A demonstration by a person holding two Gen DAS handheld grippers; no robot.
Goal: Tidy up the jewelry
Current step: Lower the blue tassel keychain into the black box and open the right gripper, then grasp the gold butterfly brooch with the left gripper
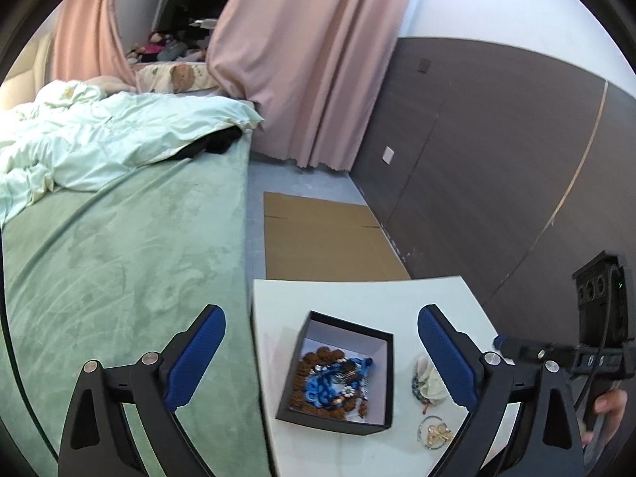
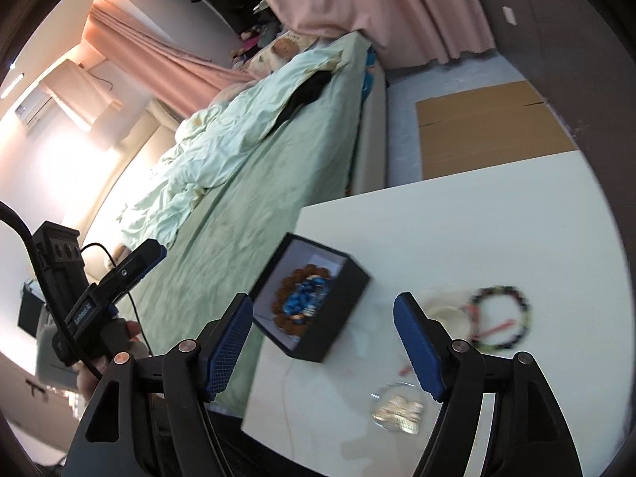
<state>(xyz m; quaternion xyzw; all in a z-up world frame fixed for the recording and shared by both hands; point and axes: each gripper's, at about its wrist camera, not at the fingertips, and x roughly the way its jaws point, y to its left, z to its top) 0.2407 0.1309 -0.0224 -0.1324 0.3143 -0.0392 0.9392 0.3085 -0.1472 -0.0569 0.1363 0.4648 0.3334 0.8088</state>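
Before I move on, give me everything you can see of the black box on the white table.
The black box is a shallow square tray, lidless, with black outer walls and a pale lining, cardboard by the look. It sits flat on the white table near the edge beside the bed. Inside lie brown beads, a blue cord piece and small metallic bits, tangled together. Neither gripper touches it; loose jewelry lies apart on the table beside it.
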